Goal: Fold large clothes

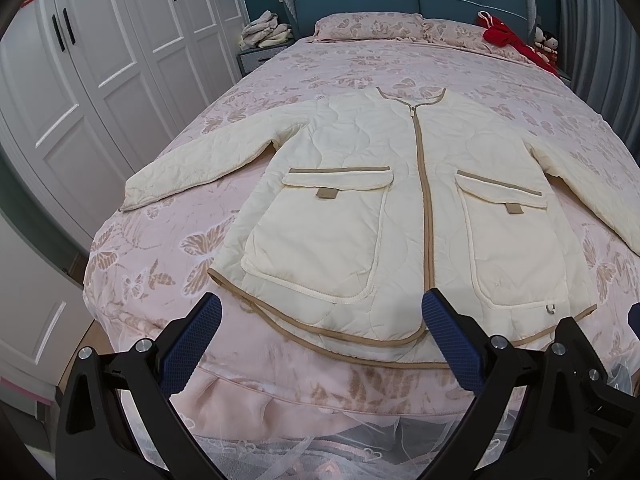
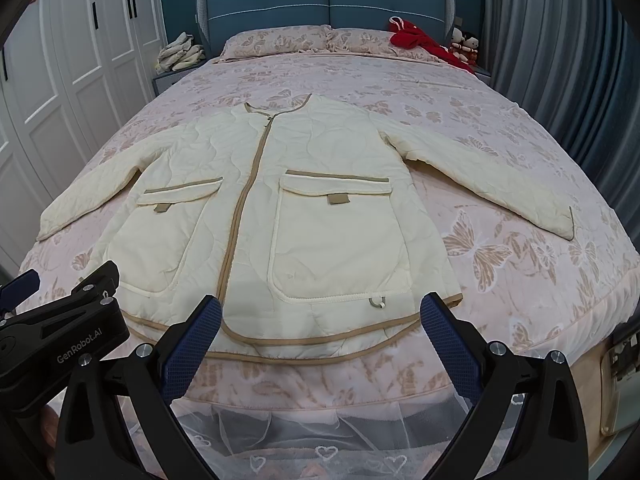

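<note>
A cream quilted jacket with tan trim, a closed zip and two flap pockets lies flat, front up, on the bed, both sleeves spread out to the sides. It also shows in the right wrist view. My left gripper is open and empty, just above the left half of the hem at the foot of the bed. My right gripper is open and empty, just above the right half of the hem. The left gripper's body shows at the left edge of the right wrist view.
The bed has a pink butterfly-print cover and a teal headboard. Two pillows and a red garment lie at the head. White wardrobes stand at the left, grey curtains at the right. Folded cloths sit on a nightstand.
</note>
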{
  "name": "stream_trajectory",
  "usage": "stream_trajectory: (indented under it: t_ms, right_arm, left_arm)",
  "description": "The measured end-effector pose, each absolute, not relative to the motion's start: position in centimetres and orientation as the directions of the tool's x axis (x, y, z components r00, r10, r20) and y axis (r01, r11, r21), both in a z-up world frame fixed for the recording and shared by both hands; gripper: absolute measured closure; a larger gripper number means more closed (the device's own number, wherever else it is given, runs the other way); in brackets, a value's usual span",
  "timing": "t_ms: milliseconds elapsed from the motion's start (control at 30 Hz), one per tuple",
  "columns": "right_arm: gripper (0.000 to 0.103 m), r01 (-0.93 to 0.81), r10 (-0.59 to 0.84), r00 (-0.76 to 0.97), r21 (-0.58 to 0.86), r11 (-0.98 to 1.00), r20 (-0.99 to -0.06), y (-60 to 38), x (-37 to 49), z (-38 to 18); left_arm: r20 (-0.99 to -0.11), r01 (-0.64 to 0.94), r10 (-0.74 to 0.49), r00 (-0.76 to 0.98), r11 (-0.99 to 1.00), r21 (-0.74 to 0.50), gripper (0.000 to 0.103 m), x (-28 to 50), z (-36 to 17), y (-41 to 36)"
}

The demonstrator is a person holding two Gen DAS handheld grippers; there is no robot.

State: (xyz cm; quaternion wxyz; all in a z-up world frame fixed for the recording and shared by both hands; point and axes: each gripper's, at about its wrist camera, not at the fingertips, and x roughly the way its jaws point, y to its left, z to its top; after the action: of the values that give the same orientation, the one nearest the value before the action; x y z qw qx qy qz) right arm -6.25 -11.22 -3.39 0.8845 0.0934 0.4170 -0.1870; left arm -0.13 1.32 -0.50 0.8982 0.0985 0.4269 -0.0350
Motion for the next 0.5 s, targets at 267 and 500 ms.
stream_trajectory:
  t_ms: [267, 500]
  right_arm:
    - [0.005, 0.409, -0.254, 0.581, 0.008, 0.913, -0.773, -11.25, -6.21, -3.41]
    - [0.005, 0.409, -0.253, 0.579, 0.008, 0.913, -0.775, -11.34, -6.30, -3.68]
  left_arm:
    - [-0.774, 0.148, 0.021, 0.633, 0.978, 0.148, 0.005, -0.13, -0.52, 1.38]
    - [-0.775, 0.147, 0.022, 0.631, 0.978, 0.148, 0.005, -0.12, -0.58, 1.40]
